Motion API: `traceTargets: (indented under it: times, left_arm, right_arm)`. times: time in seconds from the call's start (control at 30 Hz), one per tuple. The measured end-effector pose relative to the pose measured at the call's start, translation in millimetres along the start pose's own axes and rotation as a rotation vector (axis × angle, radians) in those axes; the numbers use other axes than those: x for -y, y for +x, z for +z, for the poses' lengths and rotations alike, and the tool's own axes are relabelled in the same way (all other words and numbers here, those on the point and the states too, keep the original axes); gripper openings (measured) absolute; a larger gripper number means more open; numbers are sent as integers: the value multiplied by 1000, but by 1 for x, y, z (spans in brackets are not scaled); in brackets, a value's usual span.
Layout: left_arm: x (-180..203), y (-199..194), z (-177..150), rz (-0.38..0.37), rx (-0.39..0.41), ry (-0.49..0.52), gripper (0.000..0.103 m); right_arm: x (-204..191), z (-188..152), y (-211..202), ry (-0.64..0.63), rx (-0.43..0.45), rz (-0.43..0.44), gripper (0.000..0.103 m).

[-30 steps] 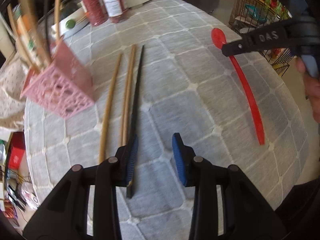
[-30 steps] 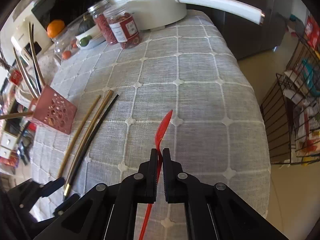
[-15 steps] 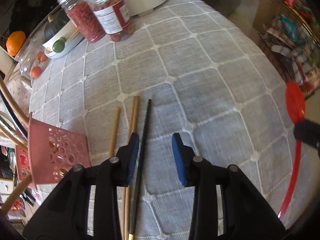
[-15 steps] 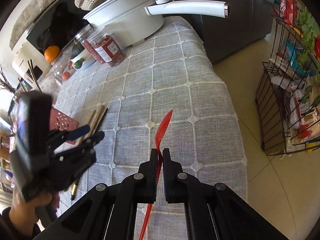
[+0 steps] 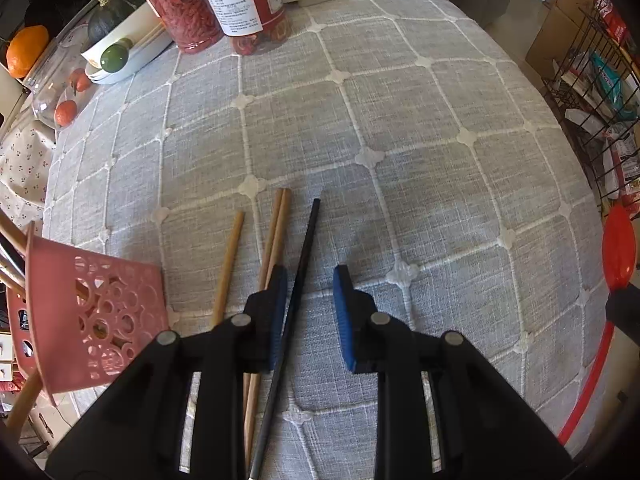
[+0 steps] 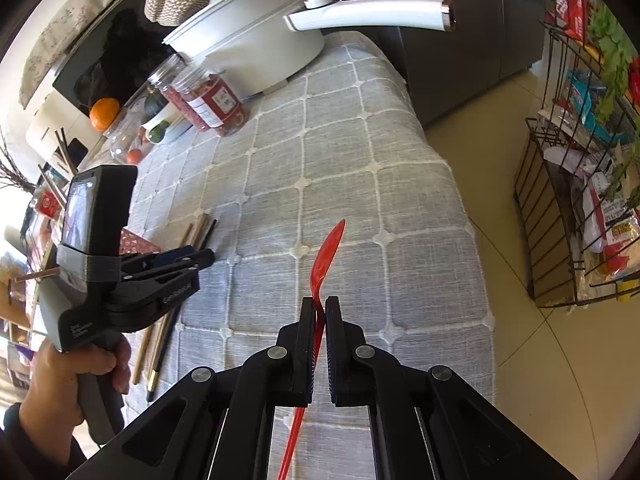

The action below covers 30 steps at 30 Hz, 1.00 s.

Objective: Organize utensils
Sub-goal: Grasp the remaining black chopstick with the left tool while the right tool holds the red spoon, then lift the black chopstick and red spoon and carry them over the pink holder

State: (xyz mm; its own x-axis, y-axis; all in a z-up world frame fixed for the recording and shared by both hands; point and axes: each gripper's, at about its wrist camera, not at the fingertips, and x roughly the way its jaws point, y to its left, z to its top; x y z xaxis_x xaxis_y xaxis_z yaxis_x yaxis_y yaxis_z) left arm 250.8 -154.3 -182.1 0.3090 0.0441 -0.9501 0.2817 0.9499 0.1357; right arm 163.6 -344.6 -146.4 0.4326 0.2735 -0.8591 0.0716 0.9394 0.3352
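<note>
Right now my left tongs (image 5: pixel 310 292) are standing partly open over the grey checked surface (image 5: pixel 400 128), and their jaws have just been closing. The black chopstick (image 5: pixel 298 280) is lying between the blue pads (image 5: pixel 342 300), running close along the left pad while a clear gap is separating it from the right one, so nothing is being squeezed; whether the left pad is brushing it I cannot tell. Just left of these tongs three wooden chopsticks (image 5: pixel 276 232) are lying on the cloth, two of them pressed together, their near ends disappearing under the left jaw. Further left the pink perforated holder (image 5: pixel 96 312) is tilting, with sticks poking out of it and running off the frame edge.

My right tongs (image 6: pixel 319 312) are pinching the red spoon (image 6: pixel 328 252) tight at the neck, right behind the bowl. The bowl is pointing ahead of the tips, edge-on, over the cloth, and the long handle is running back between the arms and out of the bottom of the picture. From the left wrist view that spoon is showing at the far right, half cut off by the lens rim. The left hand (image 6: pixel 64 380) is gripping its tool to the left of my right tongs; whether the spoon is touching the cloth I cannot make out.
</note>
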Motion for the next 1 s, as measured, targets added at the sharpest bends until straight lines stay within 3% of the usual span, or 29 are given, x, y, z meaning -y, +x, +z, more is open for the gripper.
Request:
traceTargets:
  times: [0.1,0.4,0.8,1.0]
  left_arm:
    - [2,-1,-3,-47,0,-23,10]
    - [26,-20,-42,-8,52,92,6]
    - [36,-134,-108,-123,317,216,6]
    - [11,-181,-140,-151,444,226,6]
  right_arm:
    - [2,-1,1,10,-3,-1,5]
    - [-5,-10,-14,-8,28,-22,5]
    - [-23,-26,-75,-38,167,-20,5]
    - [-51,-34,-101,-73,239,3,5]
